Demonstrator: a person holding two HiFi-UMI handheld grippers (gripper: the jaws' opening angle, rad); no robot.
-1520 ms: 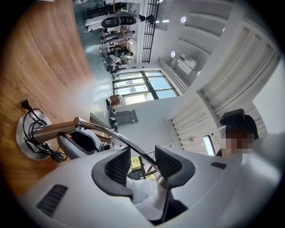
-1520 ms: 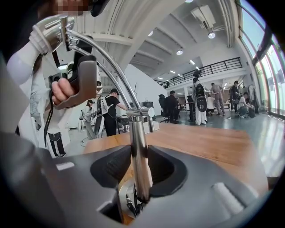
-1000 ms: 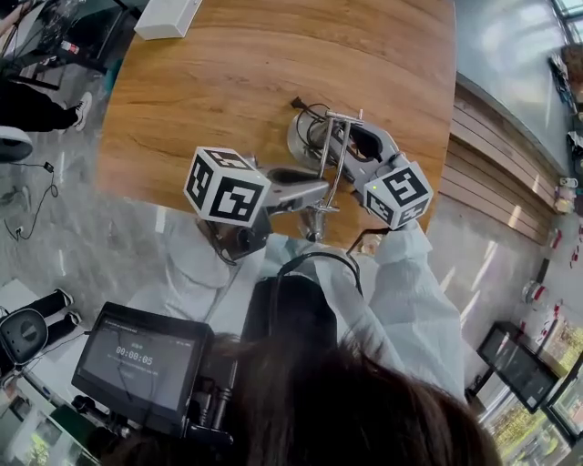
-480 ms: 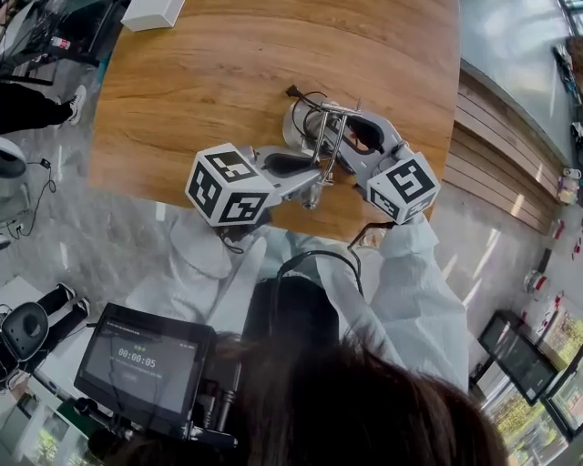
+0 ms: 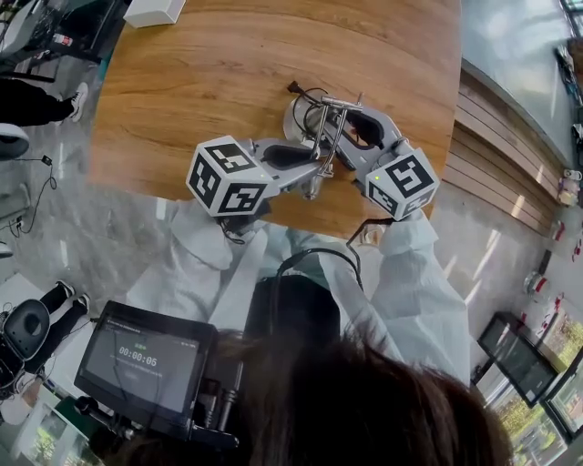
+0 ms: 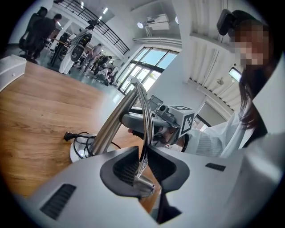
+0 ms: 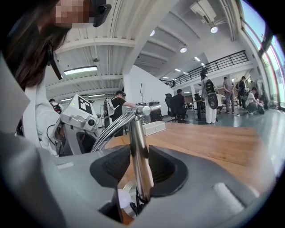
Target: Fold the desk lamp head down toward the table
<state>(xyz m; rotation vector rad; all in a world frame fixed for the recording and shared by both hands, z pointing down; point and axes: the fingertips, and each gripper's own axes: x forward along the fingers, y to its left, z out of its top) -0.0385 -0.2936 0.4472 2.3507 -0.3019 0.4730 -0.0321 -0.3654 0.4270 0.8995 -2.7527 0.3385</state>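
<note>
Evidently the two tools split the work: the right gripper [image 7: 133, 167] has its jaws pinched on the chrome post [image 7: 136, 142] of the desk lamp [image 5: 332, 105], which I judge is meant to keep the lamp from tipping or sliding while its top is worked. The left gripper [image 6: 141, 153] takes the lamp head [image 6: 145, 111], a thin curved chrome strip that stands edge-on in the slot of its jaws. Those jaws have just been opening, yet they are only narrowly apart and the pads look to touch the strip on both sides. The head arches out from the top of the post and slopes down toward the person, so the fold looks well along. The lamp's round base [image 5: 297, 136] sits close to the near edge of the desk [image 5: 228, 64], right of its middle, with the black cord [image 6: 71, 136] coiled on it. A white box [image 5: 150, 11] lies at the far left edge. Only the screen [image 5: 138, 359] below the head camera can be read: a timer showing 00:00:05. The cubes carry square markers and no letters, and no brand shows on the lamp.
</note>
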